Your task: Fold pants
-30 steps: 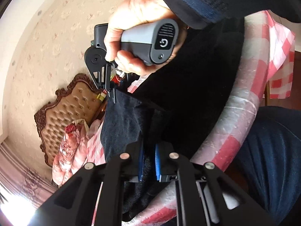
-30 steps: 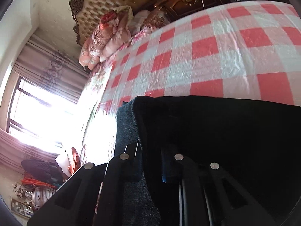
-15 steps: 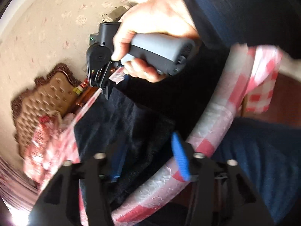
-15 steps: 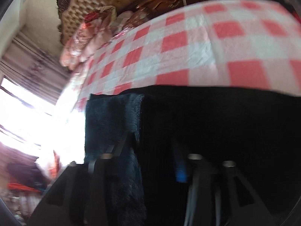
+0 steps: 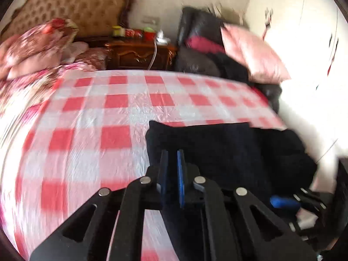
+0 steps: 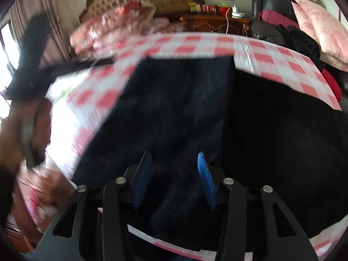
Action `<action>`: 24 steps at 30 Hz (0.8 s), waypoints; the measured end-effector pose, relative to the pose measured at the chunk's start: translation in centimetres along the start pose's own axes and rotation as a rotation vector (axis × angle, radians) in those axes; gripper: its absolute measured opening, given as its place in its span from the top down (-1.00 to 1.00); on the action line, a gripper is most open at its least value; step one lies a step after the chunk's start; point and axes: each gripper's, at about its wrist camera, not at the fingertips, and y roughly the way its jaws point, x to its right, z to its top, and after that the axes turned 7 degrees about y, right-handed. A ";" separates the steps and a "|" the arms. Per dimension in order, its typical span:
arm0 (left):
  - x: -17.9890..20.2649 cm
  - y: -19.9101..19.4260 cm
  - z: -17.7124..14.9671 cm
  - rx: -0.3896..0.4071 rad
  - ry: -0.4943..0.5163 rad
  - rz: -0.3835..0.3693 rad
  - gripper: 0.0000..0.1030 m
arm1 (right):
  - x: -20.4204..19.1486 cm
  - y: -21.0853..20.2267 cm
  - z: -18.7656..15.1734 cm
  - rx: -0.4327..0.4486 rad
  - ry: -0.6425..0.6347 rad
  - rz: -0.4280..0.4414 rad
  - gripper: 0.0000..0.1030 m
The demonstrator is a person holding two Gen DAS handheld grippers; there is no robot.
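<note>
The black pants (image 5: 217,150) lie folded on the red-and-white checked bedcover (image 5: 97,117). In the left wrist view my left gripper (image 5: 172,154) has its blue pads close together at the pants' left edge; I cannot tell whether cloth is between them. In the right wrist view the pants (image 6: 184,108) fill the middle. My right gripper (image 6: 174,158) is open above them, its blue pads (image 6: 204,174) wide apart and empty. The right gripper's blue pad also shows at the lower right of the left wrist view (image 5: 282,202).
A padded headboard (image 5: 71,6) and floral pillows (image 5: 32,45) are at the far left. A wooden nightstand (image 5: 139,54) holds small jars. A black chair (image 5: 202,43) with a pink cushion (image 5: 250,52) stands at the right. The near edge of the bed is under my right gripper.
Both grippers let go of the raised pants, which now lie flat. The left gripper swung round to face the bed and closed. The right gripper opened wide.
</note>
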 end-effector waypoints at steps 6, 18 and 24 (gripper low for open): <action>-1.1 8.6 1.1 -0.155 0.067 0.021 0.99 | 0.2 0.5 -1.6 0.019 -0.019 -0.029 0.30; 1.9 9.9 2.4 -0.169 0.129 0.027 0.84 | 0.1 0.4 -1.1 -0.013 -0.014 -0.048 0.29; 3.4 1.4 1.1 0.071 0.023 0.237 -0.07 | 1.1 -0.5 0.2 -0.035 0.088 -0.025 0.15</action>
